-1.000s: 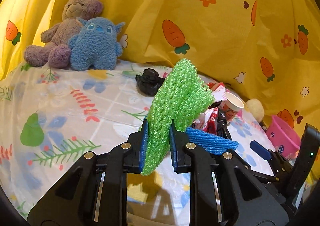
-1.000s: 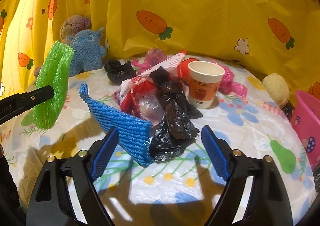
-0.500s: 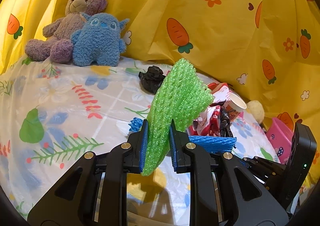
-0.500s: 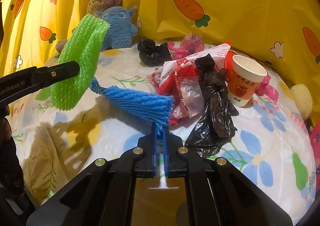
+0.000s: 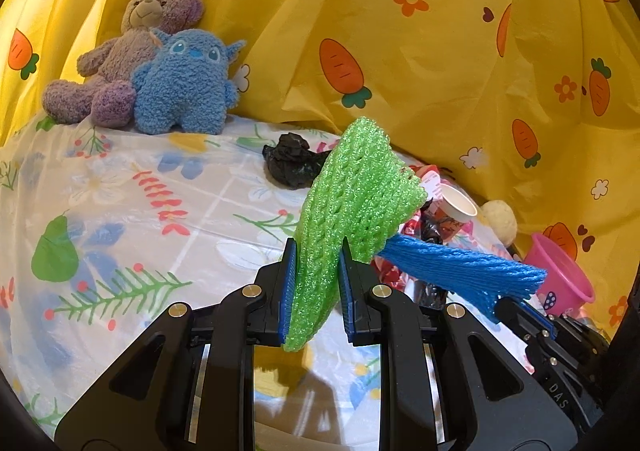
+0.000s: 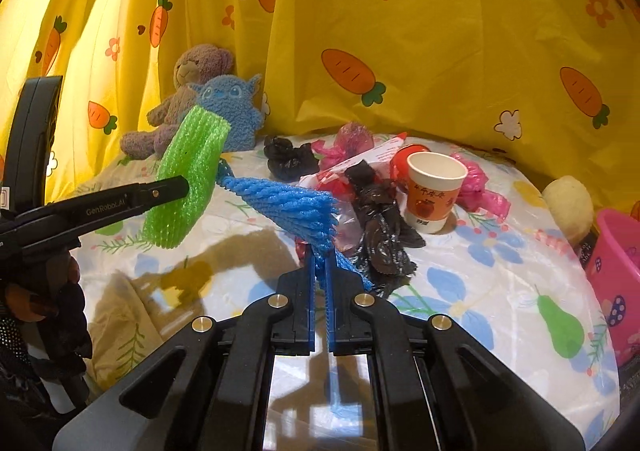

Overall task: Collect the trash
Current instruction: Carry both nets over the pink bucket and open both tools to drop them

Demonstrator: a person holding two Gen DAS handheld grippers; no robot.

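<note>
The blue foam net is off the table, pinched at one end between the closed jaws of the right gripper, with most of its length fanning out to the left above the cloth. The green foam net stands upright in the left gripper, whose pads are clamped on its lower part. Both nets hang just beside each other without clearly touching.

Beyond them the rest of the trash sits in a loose heap near the table's middle: a black plastic bag, a red and white wrapper, a paper cup standing upright, a pink crumpled bag, and a second black wad further back. A pink bucket stands at the right edge of the table, and looks like the place for the trash, though that is a judgement. Two plush toys lean against the yellow curtain.

The step in hand seems to be carrying both nets away. The right grip is thin and close to the net's edge, so the lift should be slow and level, without swinging the free end into the cup or snagging the black bag. Keeping the two grippers apart would stop the nets tangling. Release should come only once each net is over the bucket's mouth.
</note>
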